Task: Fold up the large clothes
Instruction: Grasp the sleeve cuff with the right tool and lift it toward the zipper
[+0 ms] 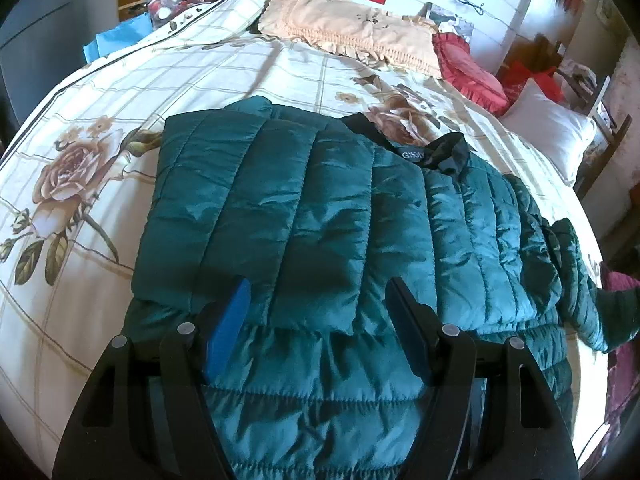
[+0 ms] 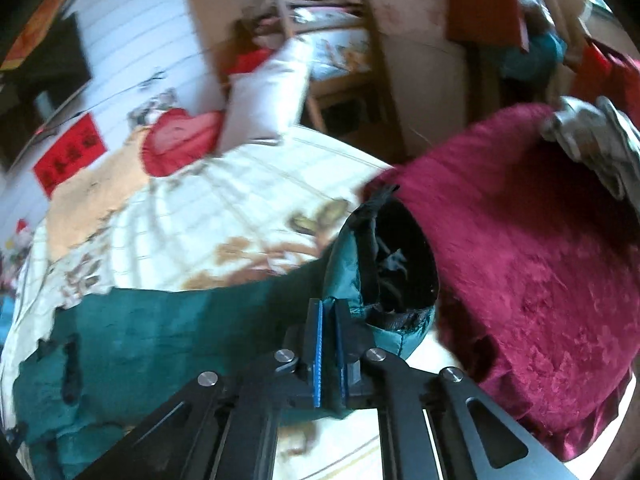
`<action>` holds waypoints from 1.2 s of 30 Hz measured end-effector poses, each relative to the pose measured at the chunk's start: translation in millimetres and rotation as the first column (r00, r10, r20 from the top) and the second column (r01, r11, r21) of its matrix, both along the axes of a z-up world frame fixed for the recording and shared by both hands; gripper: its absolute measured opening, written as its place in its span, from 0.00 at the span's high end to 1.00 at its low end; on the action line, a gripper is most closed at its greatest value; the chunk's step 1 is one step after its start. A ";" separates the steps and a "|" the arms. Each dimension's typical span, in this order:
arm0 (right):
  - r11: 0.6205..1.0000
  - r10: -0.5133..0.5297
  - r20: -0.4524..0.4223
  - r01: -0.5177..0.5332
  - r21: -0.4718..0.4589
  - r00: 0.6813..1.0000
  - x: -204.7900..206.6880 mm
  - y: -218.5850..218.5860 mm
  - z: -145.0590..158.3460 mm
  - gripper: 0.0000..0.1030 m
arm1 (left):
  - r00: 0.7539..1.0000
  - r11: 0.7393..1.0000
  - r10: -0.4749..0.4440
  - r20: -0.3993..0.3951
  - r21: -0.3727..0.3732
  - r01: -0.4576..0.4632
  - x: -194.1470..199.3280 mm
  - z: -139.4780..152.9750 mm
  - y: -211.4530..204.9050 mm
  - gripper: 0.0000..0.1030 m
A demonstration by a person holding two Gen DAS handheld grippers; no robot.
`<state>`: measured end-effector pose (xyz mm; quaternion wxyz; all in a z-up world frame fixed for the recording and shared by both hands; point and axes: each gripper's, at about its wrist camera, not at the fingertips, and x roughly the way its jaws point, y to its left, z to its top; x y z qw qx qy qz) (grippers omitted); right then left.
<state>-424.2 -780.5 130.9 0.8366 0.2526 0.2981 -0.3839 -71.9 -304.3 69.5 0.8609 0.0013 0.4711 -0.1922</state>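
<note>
A teal quilted jacket (image 1: 320, 208) lies on the bed with its left sleeve folded across the front and its black collar (image 1: 440, 152) toward the pillows. My left gripper (image 1: 318, 292) hovers over the jacket's lower part, its blue pads wide apart with nothing pinched between them. In the right wrist view, my right gripper (image 2: 328, 312) is shut on the edge of the jacket's sleeve cuff (image 2: 384, 264). The cuff's dark opening faces the camera, and the sleeve (image 2: 160, 320) trails off to the left, blurred.
The bed has a cream floral cover (image 1: 120, 140). A peach pillow (image 1: 348, 28), a red cushion (image 1: 468, 64) and a white pillow (image 1: 552, 128) lie at its head. A dark red plush blanket (image 2: 540, 260) lies right of the cuff, with a grey garment (image 2: 592, 136) beyond it.
</note>
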 end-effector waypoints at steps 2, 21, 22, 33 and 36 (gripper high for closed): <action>0.999 0.050 0.020 -0.050 -0.012 0.999 12.3 14.7 12.3 0.98 | 1.000 1.000 -0.001 0.001 -0.004 0.001 -1.3 2.0 2.4 0.32; 0.982 -0.126 -0.091 0.137 0.132 0.988 -13.4 -1.3 -54.5 0.40 | 0.999 0.999 0.003 -0.033 -0.036 -0.004 -3.6 -3.6 13.5 0.32; 0.974 -0.149 -0.097 0.163 0.155 0.984 -20.7 -5.7 -64.7 0.40 | 0.999 0.999 0.004 -0.037 -0.037 -0.005 -3.8 -4.8 13.1 0.32; 0.944 -0.292 0.006 0.287 0.165 0.956 -33.4 -45.0 -91.5 0.33 | 0.999 1.000 -0.001 -0.037 -0.012 0.000 -4.2 -9.5 6.4 0.32; 0.940 -0.307 -0.009 0.305 0.151 0.952 -25.0 -53.4 -91.1 0.66 | 0.999 1.000 -0.004 -0.038 -0.002 0.004 -3.1 -10.3 5.5 0.32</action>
